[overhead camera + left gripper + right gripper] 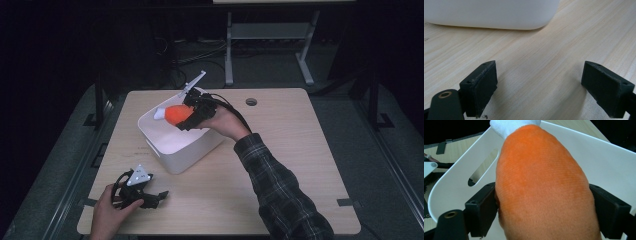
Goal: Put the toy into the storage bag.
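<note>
An orange plush toy with a white tip hangs over the open top of a white bin near the table's middle. My right gripper is shut on it, its two pads pressing the toy's sides above the bin's inner wall. My left gripper rests low on the wooden table near the front left edge, held by a hand. Its jaws stand wide apart with bare wood between them, and the bin's outer wall is just ahead.
A round cable hole sits in the table's back edge. A metal desk frame and cables stand on the dark floor behind. The person's plaid sleeve crosses the table's right half.
</note>
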